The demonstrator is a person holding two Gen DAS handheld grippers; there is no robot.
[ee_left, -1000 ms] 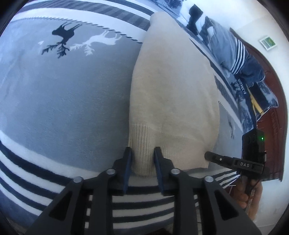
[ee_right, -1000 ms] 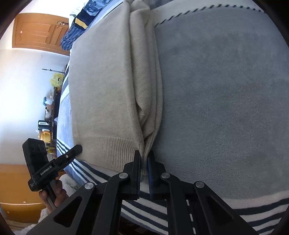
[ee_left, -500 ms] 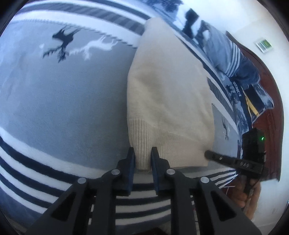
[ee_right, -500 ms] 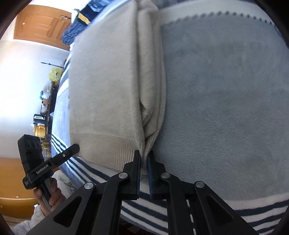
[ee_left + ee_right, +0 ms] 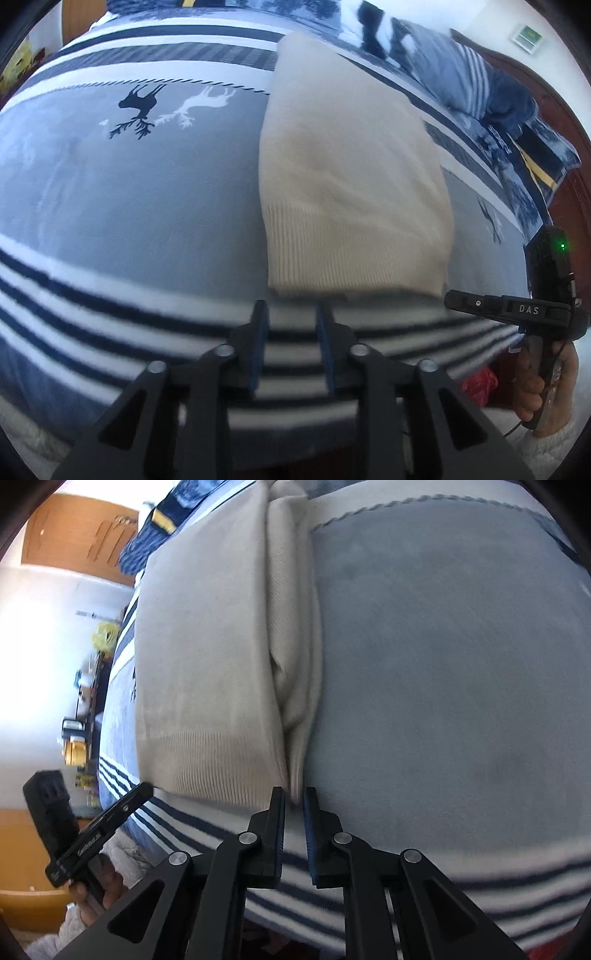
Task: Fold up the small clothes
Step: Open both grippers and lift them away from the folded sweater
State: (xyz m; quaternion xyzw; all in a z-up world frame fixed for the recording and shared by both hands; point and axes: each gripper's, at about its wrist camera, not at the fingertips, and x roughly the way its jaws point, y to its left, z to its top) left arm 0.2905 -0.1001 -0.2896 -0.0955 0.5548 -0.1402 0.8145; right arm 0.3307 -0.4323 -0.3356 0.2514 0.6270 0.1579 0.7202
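A cream knitted sweater (image 5: 351, 184) lies folded lengthwise on the bed, its ribbed hem (image 5: 347, 266) toward me. My left gripper (image 5: 291, 314) hovers just short of the hem with its jaws opening and only striped blanket between them. In the right wrist view the sweater (image 5: 203, 646) shows its tucked sleeve layers (image 5: 295, 627) along the right edge. My right gripper (image 5: 294, 799) sits at the hem's right corner; its jaws are opening, the cloth's tip is at the fingertips, and the pads do not press on it. Each view shows the other gripper at its edge: right (image 5: 454, 300), left (image 5: 144, 790).
The bed carries a grey blanket (image 5: 147, 206) with navy and white stripes near me and deer figures (image 5: 140, 105) farther off. Blue patterned bedding (image 5: 480, 85) is heaped at the far right. A wooden door (image 5: 74, 528) and cluttered furniture stand beyond the bed's left side.
My left gripper let go of the hem, drew back and rose a little, and its jaws are wider. The right gripper's jaws have parted slightly at the hem corner.
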